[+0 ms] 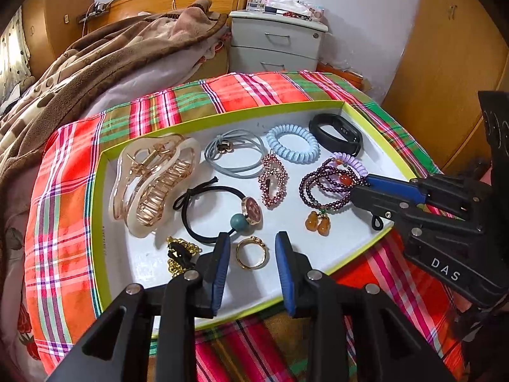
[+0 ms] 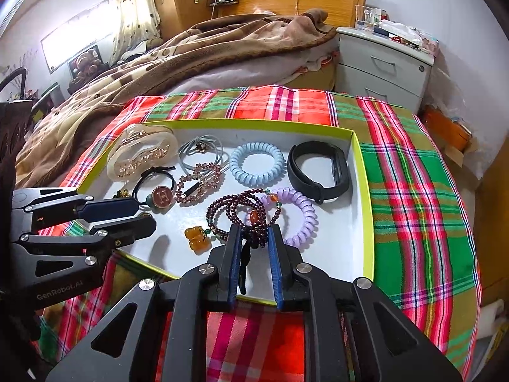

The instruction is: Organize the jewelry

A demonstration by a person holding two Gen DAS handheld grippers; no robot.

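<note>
A white tray with a lime rim (image 1: 98, 210) lies on a plaid cloth and holds the jewelry. My left gripper (image 1: 253, 248) is open at the tray's near side, its blue pads either side of a gold ring (image 1: 251, 253) without touching it. My right gripper (image 2: 254, 234) is open too. The near end of a dark purple bead bracelet (image 2: 222, 207) with amber charms (image 2: 197, 238) lies between its fingers, and a black cord (image 2: 244, 264) hangs by the left pad. From the left wrist view the right gripper (image 1: 361, 191) comes in from the right over that bracelet (image 1: 318, 187).
Also in the tray: a large clear hair claw (image 1: 152, 178), a grey hair tie (image 1: 235, 156), a black tie with a round charm (image 1: 222, 210), a beaded clip (image 1: 273, 178), blue (image 1: 292, 143) and lilac (image 2: 299, 219) coil ties, a black wristband (image 1: 337, 133) and a gold chain (image 1: 178, 254). Behind are a bed and a nightstand (image 1: 276, 44).
</note>
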